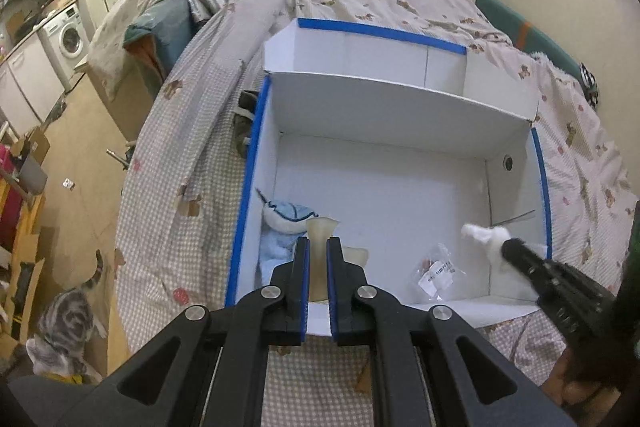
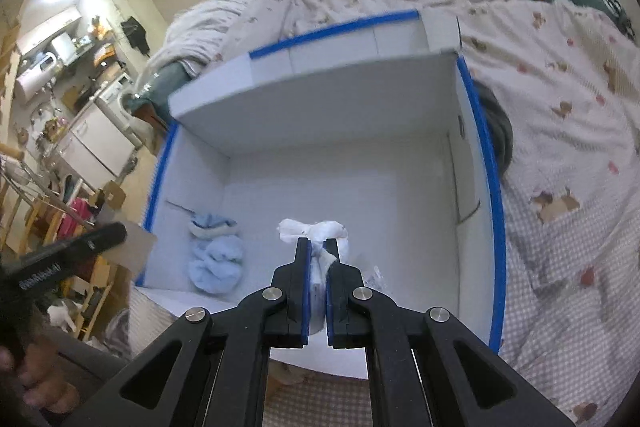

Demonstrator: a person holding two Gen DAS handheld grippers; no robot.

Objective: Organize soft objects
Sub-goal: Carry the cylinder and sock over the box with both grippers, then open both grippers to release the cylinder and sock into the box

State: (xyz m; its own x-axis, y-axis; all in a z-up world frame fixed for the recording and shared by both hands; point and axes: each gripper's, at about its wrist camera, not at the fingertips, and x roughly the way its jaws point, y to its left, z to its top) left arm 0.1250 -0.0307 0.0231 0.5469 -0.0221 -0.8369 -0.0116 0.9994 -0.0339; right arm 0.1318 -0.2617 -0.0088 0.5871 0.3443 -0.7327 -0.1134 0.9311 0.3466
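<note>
Both tools over box (image 1: 384,195), clamping cream cloth (image 1: 319,227), white cloth (image 2: 316,233).

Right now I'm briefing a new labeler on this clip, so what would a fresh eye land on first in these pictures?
First, the big white box with blue-taped edges lying open on the patterned bed cover. Next, both grippers reach over it with a load: the left gripper pinches a cream cloth, the right gripper a white cloth. A light blue plush already lies in the box's left corner, and a grey tabby cat watches from the floor.
</note>
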